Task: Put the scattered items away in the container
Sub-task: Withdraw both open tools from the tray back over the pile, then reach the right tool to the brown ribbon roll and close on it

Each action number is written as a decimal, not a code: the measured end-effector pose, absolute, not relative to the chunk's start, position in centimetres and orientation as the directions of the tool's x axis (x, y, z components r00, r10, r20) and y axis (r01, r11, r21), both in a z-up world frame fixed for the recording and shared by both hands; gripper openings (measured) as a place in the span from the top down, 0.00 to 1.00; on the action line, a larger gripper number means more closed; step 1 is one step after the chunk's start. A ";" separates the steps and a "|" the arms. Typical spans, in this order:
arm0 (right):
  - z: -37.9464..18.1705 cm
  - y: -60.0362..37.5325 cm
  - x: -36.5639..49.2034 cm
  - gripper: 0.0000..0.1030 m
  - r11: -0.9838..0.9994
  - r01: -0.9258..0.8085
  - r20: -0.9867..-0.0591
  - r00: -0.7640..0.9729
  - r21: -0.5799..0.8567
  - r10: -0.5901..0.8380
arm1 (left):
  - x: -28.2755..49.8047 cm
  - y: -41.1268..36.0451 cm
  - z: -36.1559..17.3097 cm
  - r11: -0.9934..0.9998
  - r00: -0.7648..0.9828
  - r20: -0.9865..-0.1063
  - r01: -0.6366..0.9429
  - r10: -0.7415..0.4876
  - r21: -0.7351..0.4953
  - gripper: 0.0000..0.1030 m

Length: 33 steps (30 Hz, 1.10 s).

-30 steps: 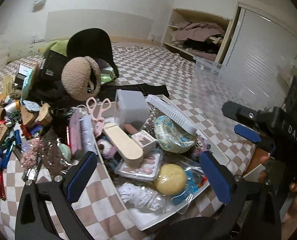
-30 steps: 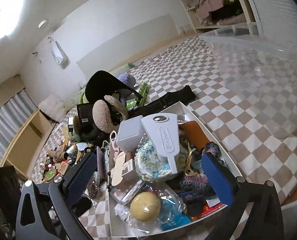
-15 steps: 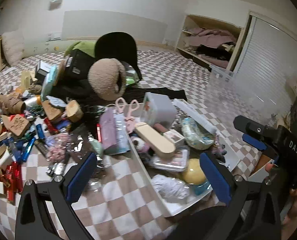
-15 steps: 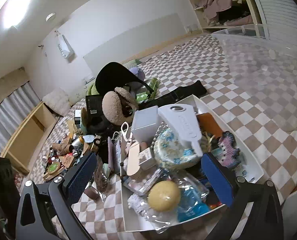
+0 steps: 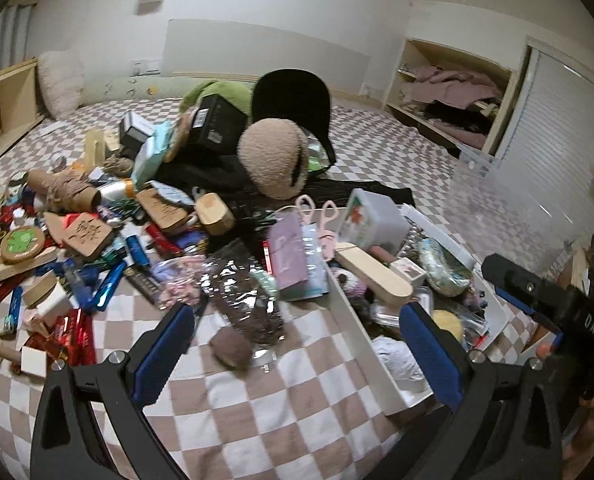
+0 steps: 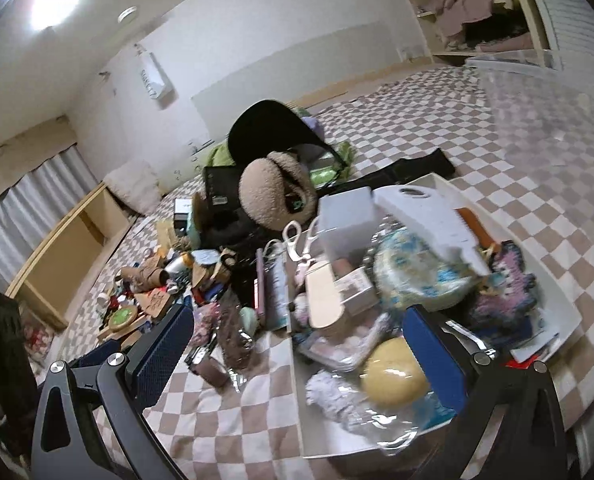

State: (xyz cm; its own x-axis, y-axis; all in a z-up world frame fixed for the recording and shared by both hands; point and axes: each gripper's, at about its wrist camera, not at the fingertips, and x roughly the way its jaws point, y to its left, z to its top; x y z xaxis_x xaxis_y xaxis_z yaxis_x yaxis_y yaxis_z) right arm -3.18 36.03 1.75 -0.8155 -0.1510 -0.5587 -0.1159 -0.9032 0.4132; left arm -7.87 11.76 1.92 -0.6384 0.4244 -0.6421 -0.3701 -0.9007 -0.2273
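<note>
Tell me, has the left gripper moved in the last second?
Yes. The left gripper swung left: the white container slid toward the right of its view, and more scattered clutter now shows.

My left claw (image 5: 297, 356) hangs with jaws spread wide, gripping nothing; my right claw (image 6: 297, 356) likewise gapes wide, also holding nothing, out beyond my left.

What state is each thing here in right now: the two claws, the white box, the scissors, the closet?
Left claw: open, holding nothing.
Right claw: open, holding nothing.
White box: uncovered, heaped with items.
Pink scissors: closed, lying across the box's edge.
Closet: open, clothes piled on its shelves.
</note>
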 end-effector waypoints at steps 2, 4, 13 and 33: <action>1.7 35.1 -3.2 0.00 -0.912 -0.106 -0.548 -0.825 0.396 -0.142 | -8.0 10.8 1.7 -0.906 -0.642 -0.645 -0.356 0.414 -0.228 0.00; 1.7 34.2 -3.0 0.00 -0.924 -0.099 -0.524 -0.843 0.370 -0.120 | -8.2 10.0 1.4 -0.913 -0.647 -0.649 -0.344 0.399 -0.219 0.00; 0.8 30.6 -4.1 0.00 -0.945 -0.026 -0.541 -0.825 0.327 -0.165 | -8.9 5.7 -0.3 -0.939 -0.670 -0.660 -0.278 0.340 -0.201 0.00; -4.1 21.5 -7.8 0.00 -0.966 0.190 -0.669 -0.697 0.176 -0.259 | -9.2 -1.4 -4.5 -0.980 -0.679 -0.707 -0.131 0.200 -0.152 0.00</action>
